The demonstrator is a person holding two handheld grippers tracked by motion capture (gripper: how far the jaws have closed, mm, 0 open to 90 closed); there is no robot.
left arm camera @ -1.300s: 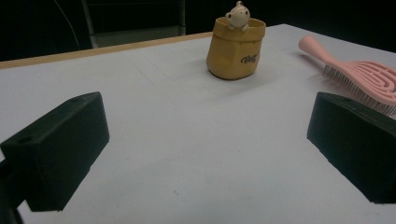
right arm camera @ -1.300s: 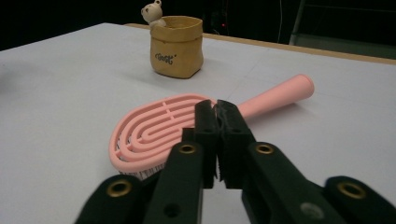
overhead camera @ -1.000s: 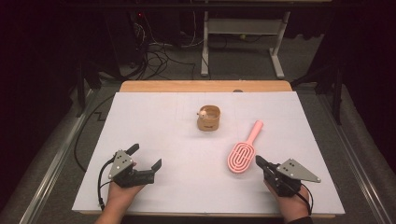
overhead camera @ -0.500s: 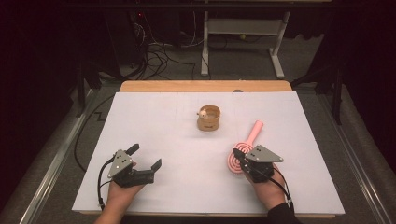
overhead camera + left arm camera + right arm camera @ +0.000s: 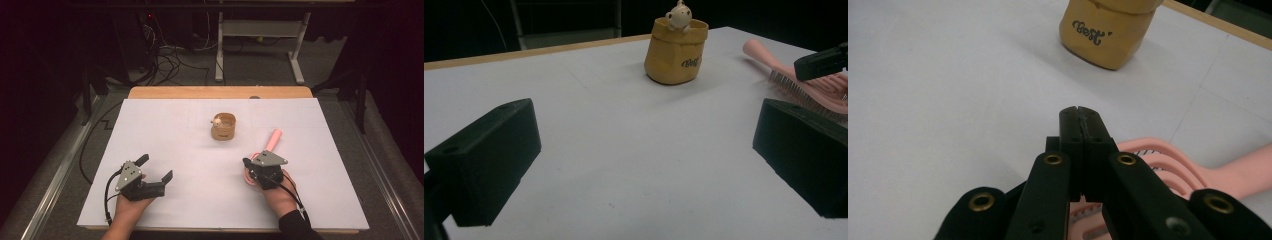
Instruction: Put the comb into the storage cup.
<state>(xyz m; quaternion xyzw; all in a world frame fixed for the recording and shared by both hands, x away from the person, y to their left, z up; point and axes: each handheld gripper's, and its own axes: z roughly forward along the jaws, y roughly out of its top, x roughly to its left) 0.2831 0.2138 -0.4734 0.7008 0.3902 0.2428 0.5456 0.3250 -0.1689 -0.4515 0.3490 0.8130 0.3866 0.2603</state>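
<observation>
Right gripper (image 5: pixel 248 166) clenched, empty, directly over head of pink hairbrush (image 5: pixel 270 141); handle runs away beyond it, toward counter's far edge. Left gripper (image 5: pixel 155 169) released, well apart.

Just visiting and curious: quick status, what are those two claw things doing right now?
Left gripper open, resting on the table. Right gripper shut, empty, poised over the pink hairbrush head. Yellow cup stands apart beyond. Nothing in the way.

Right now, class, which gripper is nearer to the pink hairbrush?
Right. The right gripper hangs directly over the pink hairbrush, above its head, fingers shut. The left gripper sits far across the table, fingers open.
</observation>
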